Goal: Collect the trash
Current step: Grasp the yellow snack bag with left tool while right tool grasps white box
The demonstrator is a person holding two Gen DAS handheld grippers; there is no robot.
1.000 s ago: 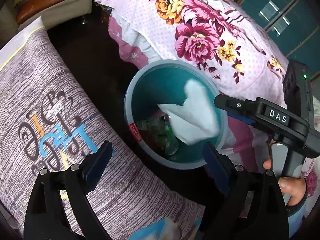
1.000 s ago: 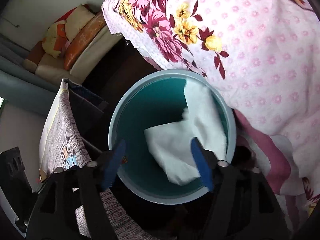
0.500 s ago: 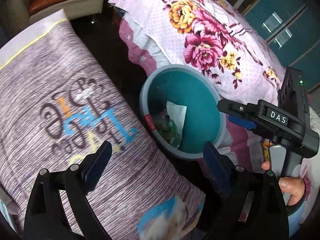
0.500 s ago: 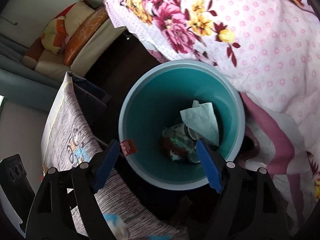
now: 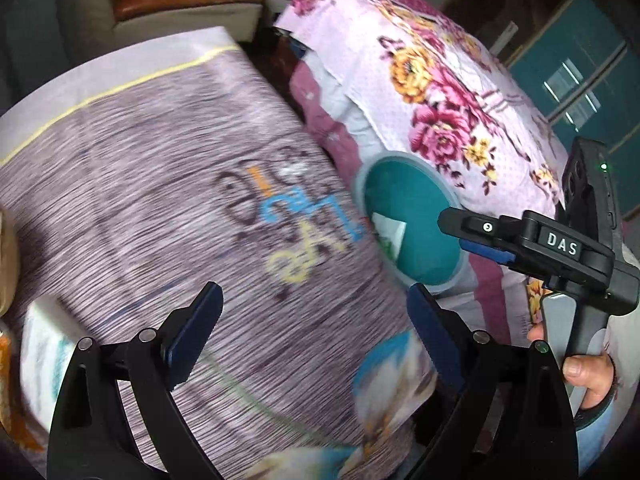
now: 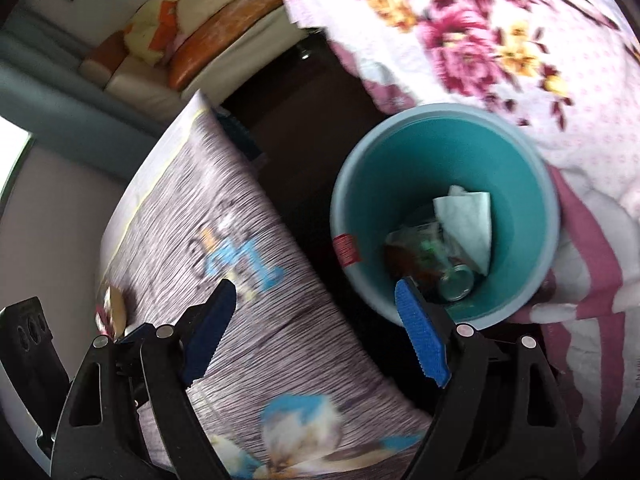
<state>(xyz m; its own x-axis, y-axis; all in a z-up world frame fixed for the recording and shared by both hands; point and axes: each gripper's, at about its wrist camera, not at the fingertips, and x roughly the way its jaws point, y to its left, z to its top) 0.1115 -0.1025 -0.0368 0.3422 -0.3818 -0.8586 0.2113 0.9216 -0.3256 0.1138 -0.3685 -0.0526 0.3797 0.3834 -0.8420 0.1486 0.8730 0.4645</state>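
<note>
**Tissue dropped, pulling away**

A second ago the white tissue [image 6: 466,228] hung between my right fingers [image 6: 316,332]; now it lies crumpled in the smooth teal bin [image 6: 516,152], beyond my right fingertip, atop a glass jar [image 6: 456,282]. Both grippers gape empty; my left fingers [image 5: 312,334] hover over the woven-look printed tabletop [image 5: 160,184]. That piece is collected.

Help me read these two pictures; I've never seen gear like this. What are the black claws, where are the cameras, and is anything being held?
Each claw is a hand-held two-finger gripper with a fisheye camera looking along its fingers. One picture comes from the left gripper, the other from the right gripper. Both are open and hold nothing. Beside the floral pink bedspread stands a round teal plastic bin containing a crumpled white tissue and a bottle. A grey printed tablecloth covers the nearby surface.
</note>
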